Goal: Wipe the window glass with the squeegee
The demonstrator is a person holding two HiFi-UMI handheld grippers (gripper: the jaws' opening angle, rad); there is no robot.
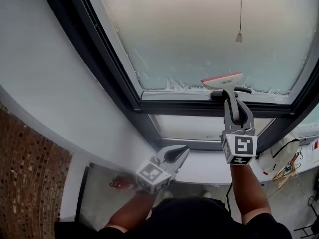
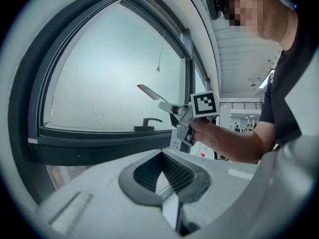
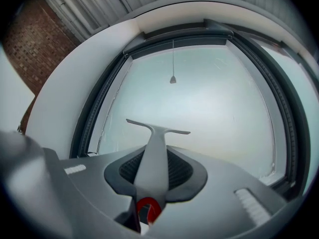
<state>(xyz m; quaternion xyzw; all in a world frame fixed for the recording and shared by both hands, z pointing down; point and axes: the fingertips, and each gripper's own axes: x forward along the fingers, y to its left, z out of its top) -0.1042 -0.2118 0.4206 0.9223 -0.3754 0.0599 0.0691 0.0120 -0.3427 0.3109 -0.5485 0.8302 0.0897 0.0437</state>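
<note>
Currently the right gripper (image 1: 233,103) clamps the squeegee (image 1: 222,80) by its handle, blade crosswise near the window glass (image 1: 199,29) bottom edge, pane stretching above; left gripper (image 1: 175,153), closed and empty, sits farther off

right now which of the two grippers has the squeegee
The right gripper: its jaws are clamped on the handle of the squeegee, whose blade is up by the frosted glass. The left gripper is shut on nothing, lower down.
</note>
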